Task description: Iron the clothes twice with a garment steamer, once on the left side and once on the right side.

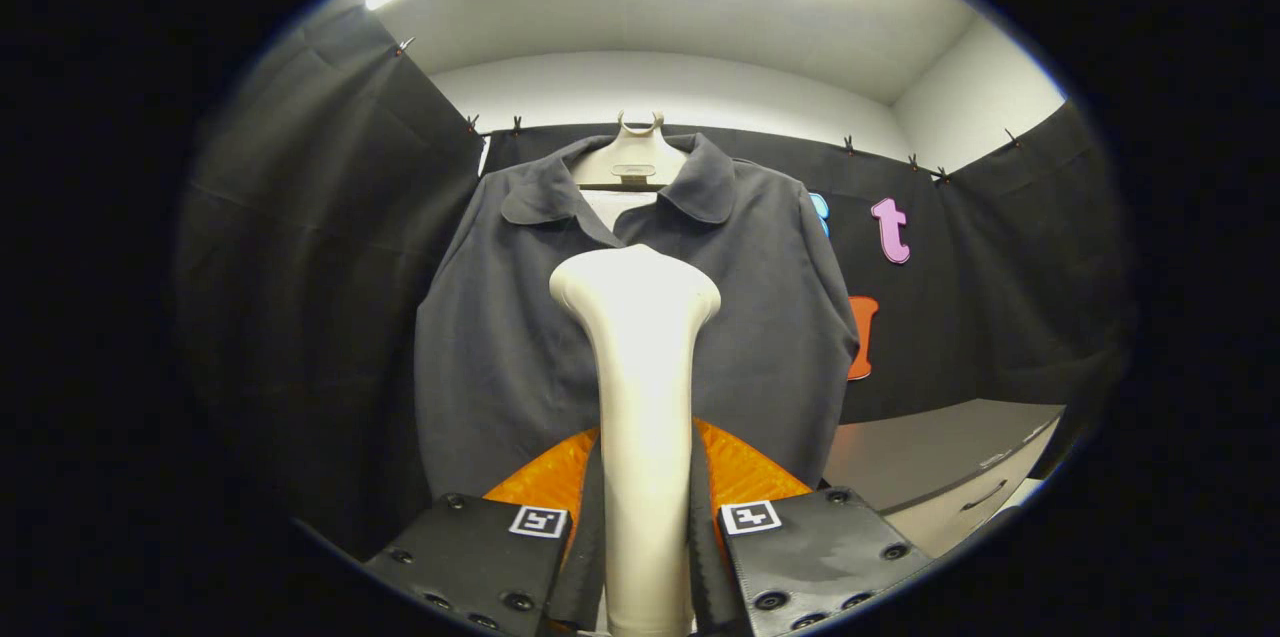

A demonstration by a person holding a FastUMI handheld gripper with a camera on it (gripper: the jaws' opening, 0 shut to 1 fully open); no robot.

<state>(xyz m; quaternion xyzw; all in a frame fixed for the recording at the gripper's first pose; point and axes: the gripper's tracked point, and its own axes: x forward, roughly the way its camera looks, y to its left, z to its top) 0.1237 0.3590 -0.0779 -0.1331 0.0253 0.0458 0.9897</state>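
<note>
Garment steamer (640, 357) upright between my fingers, handle pinched from both sides, jaws closed on it. Gripper (645, 537) holds it low on handle; wide head up top, just ahead of shirt chest. Can't tell if head touches fabric. Dark collared shirt (500, 337) hangs on pale hanger (638, 152) beyond steamer, facing me, collar open; steamer head lined up near shirt's centre, below collar. Black cloth wall behind and on both sides. Grey counter with drawer (940, 467) beside shirt, beyond my right finger.
</note>
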